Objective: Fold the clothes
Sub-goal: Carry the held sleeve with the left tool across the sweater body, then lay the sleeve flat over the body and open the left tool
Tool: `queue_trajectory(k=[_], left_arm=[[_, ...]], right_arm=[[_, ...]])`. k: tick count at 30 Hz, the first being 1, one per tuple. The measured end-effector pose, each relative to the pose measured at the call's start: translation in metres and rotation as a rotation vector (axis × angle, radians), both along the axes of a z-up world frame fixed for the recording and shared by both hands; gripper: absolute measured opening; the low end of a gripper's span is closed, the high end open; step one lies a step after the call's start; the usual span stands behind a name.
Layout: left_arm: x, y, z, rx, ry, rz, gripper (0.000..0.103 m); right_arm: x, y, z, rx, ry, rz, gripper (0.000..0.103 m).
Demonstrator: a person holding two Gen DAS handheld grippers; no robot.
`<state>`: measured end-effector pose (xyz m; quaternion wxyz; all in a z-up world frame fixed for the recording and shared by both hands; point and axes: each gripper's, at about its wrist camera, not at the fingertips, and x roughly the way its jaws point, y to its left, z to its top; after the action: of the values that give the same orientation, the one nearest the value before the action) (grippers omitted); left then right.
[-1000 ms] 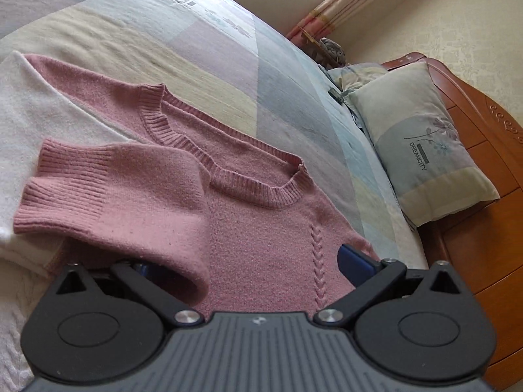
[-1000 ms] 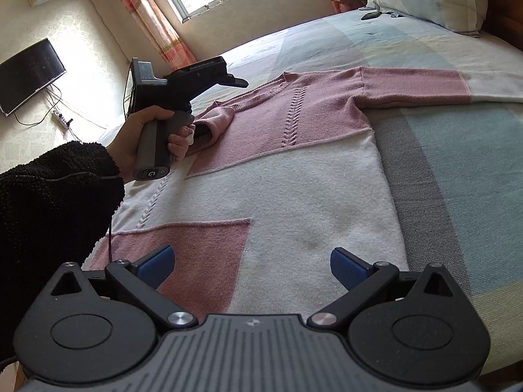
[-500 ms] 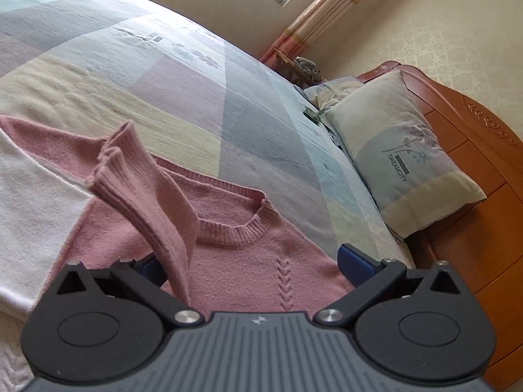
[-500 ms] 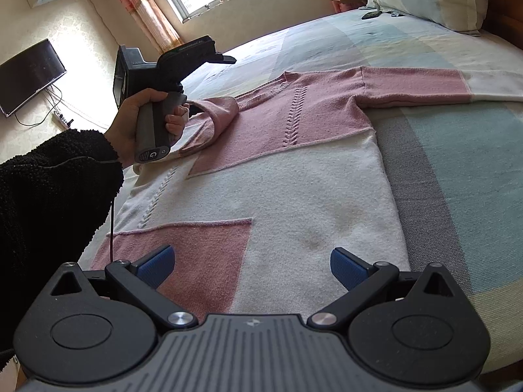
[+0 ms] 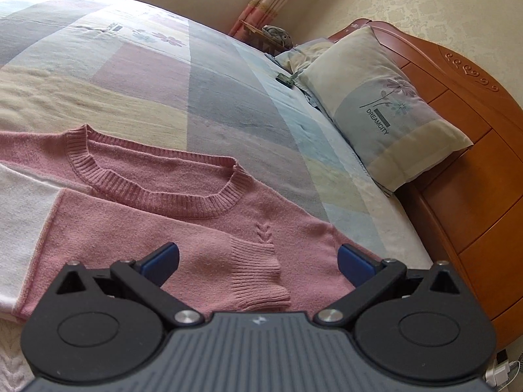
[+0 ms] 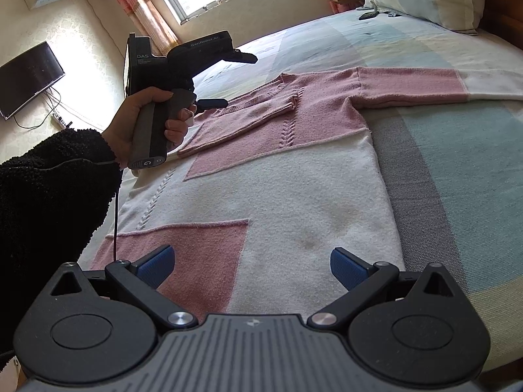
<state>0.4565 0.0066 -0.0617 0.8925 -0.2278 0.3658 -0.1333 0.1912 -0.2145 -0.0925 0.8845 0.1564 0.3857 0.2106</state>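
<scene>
Blue-padded fingers of the right gripper (image 6: 251,266) stand wide apart with nothing between them, just above the hem of the pink-and-white knitted sweater (image 6: 281,196), which lies flat on the pastel patchwork bedspread (image 6: 457,170). Directly ahead of this gripper is a pink block at the hem, then the white middle band. Farther ahead and to its left, the person's left hand (image 6: 140,124), in a black fleecy sleeve, holds the left gripper (image 5: 258,259) over the sweater's chest.

From the left wrist, that gripper's blue pads are also spread wide and grip nothing. The ribbed pink cuff (image 5: 258,271) of the folded-over sleeve lies on the chest between and just below them, with the braided cable stitch just beyond it and the ribbed round neckline (image 5: 157,183) farther ahead. The other sleeve (image 6: 425,86) stretches out straight, ahead and to the right of the right gripper. Far ahead to the right, a pale printed pillow (image 5: 382,111) leans on the carved wooden headboard (image 5: 474,104).
</scene>
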Motion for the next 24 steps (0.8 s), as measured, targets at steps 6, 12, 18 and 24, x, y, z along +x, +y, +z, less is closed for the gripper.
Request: queue_trajectory(k=[6,12,18,24], left_arm=[[-0.008,0.05,0.004,0.121,0.03,0.068,0.102],[-0.028,0.117,-0.009,0.122,0.067,0.211,0.102],[-0.039,0.157,-0.027,0.052,0.1,0.285,0.102],[-0.042,0.173,-0.019,0.04,0.068,0.315,0.102]], right_arm=[[0.002,0.002,-0.001,-0.002,0.007,-0.003,0.103],[0.006,0.009,-0.004,-0.009,0.016,0.007,0.103],[0.008,0.018,-0.006,-0.02,0.031,0.019,0.103],[0.012,0.025,-0.007,-0.029,0.042,0.023,0.103]])
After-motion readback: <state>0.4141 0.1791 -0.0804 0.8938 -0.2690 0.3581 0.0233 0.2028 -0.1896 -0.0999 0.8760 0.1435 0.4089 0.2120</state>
